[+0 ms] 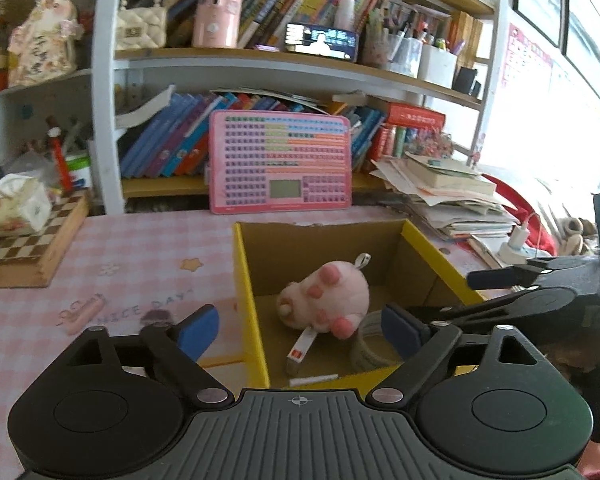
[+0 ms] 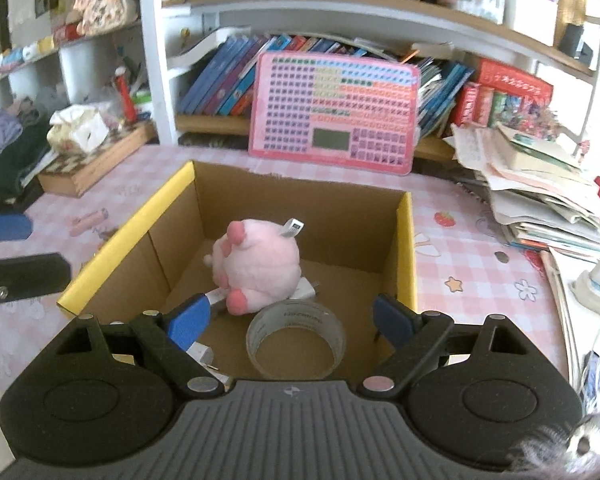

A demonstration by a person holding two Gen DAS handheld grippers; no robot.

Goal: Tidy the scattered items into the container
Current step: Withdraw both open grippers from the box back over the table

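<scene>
Plush pig (image 2: pixel 260 266) hides white charger beneath; tape roll (image 1: pixel 370 346) partly behind jaw.

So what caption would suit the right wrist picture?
Open hand-held gripper above a cardboard box holding a pink plush toy and tape roll.

Open cardboard box (image 2: pixel 404 240), yellow outside and plain brown inside, sits on the pink checked surface (image 2: pixel 460 248). Inside: pink plush pig (image 2: pixel 260 264) tipped over with feet showing and a white tag on its back, lying on top of a white stick-like item (image 1: pixel 302 348) with a red label. Clear tape roll (image 2: pixel 296 344) rests on the box floor just beside the pig, hole facing up.
</scene>
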